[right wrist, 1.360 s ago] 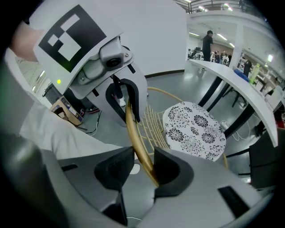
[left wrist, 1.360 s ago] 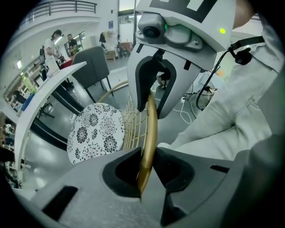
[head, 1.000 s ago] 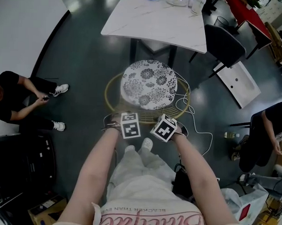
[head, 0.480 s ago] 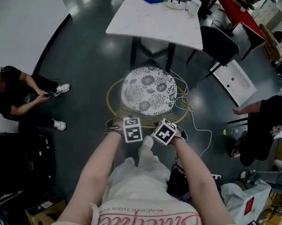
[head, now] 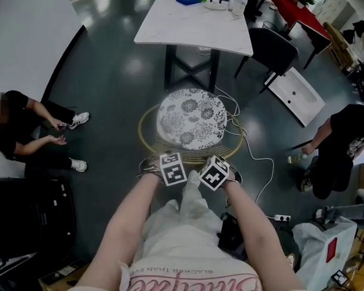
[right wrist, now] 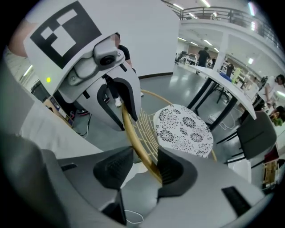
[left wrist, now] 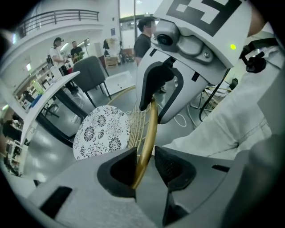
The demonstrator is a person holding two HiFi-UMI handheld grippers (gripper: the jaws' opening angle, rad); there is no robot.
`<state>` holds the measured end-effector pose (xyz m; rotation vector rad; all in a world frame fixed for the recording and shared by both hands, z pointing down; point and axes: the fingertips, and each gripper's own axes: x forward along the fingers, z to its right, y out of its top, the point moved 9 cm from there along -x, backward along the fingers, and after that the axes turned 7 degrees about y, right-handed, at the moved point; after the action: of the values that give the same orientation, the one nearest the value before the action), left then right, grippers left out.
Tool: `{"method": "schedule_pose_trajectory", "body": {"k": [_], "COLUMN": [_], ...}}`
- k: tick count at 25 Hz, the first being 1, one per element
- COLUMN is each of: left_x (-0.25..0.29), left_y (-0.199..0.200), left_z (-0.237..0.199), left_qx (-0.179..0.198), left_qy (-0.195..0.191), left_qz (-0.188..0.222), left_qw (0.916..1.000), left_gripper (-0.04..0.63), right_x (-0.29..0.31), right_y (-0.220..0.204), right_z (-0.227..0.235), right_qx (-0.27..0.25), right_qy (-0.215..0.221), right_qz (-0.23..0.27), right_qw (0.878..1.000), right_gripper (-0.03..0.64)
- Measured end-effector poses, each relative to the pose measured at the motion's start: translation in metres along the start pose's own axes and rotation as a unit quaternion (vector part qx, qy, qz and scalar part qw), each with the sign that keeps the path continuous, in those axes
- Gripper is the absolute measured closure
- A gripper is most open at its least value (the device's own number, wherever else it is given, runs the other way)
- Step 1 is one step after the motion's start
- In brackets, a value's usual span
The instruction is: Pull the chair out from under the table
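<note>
**Both grippers slack around the chair's gold rim**

I have my left gripper (left wrist: 144, 154) and my right gripper (right wrist: 146, 156) side by side at the near edge of the chair (head: 192, 118). Both point steeply down over its gold back rim (left wrist: 149, 129).

In the left gripper view the rim runs between my jaws. It leans against the left-hand pad (left wrist: 121, 168), and a thin gap shows on the other side. In the right gripper view the rim lies along the right-hand pad (right wrist: 173, 168), well off the left-hand one. Neither pair pinches the rim. Both sets of jaws have just been opening with the rim between them (loosely caged, not clamped).

The chair stands on the dark floor (head: 112, 86), directly in front of me. Its round flower-print cushion (head: 191, 115) sits clear of the near edge of the white table (head: 192, 26), just short of the black table legs (head: 168, 67). Thin gold wires fan from the rim toward the cushion.

A white cable (head: 256, 157) loops over the floor, touching the chair's right side. A dark chair (head: 272, 49) stands at the table's right edge. One person (head: 27, 130) sits at the floor's left edge, and another (head: 337, 147) bends over at its right edge.
</note>
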<state>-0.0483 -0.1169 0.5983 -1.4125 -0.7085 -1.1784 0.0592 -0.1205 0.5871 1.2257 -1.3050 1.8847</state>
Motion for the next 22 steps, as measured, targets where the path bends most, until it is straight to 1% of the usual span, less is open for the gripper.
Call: {"method": "schedule_pose_trajectory", "body": {"k": [2,4,8,10,13,15,18,20,22], "left_x": [-0.002,-0.003,-0.014,-0.025,-0.049,-0.069,-0.101,-0.122,-0.145], "left_y": [-0.001,-0.003,-0.004,-0.006,-0.008,-0.009,-0.011,-0.012,-0.012], "left_z": [0.002,0.005,0.007,0.005,0.003,0.002,0.003,0.006,0.01], "left_qx": [-0.007,-0.006,-0.002,-0.009,-0.04,-0.063,-0.086,-0.095,-0.104], "left_qy": [0.015,0.033,0.061,0.069,0.081,0.094,0.123,0.143,0.158], "left_qz": [0.005,0.006,0.018,0.032,0.076,0.111,0.16,0.193,0.229], "left_qw": [0.9999,0.9994,0.998,0.9971,0.993,0.9873,0.9755,0.9661,0.9549], "left_gripper": [0.481,0.462,0.456,0.456,0.456,0.456,0.456,0.457,0.457], "right_x": [-0.007,-0.015,-0.029,-0.036,-0.048,-0.06,-0.083,-0.099,-0.115], "right_y": [0.001,0.001,-0.004,-0.004,0.002,0.009,0.027,0.039,0.049], "right_z": [-0.004,-0.009,-0.018,-0.023,-0.032,-0.037,-0.045,-0.053,-0.063], "right_qx": [0.012,0.013,0.014,0.02,0.03,0.051,0.085,0.093,0.089], "right_qy": [-0.004,-0.003,-0.015,-0.023,-0.037,-0.044,-0.048,-0.056,-0.071], "right_qz": [0.017,0.03,0.044,0.057,0.091,0.122,0.184,0.22,0.249], "right_qw": [1.0,0.999,0.999,0.998,0.995,0.99,0.978,0.97,0.962], "right_gripper": [0.476,0.476,0.474,0.474,0.474,0.474,0.474,0.474,0.476]}}
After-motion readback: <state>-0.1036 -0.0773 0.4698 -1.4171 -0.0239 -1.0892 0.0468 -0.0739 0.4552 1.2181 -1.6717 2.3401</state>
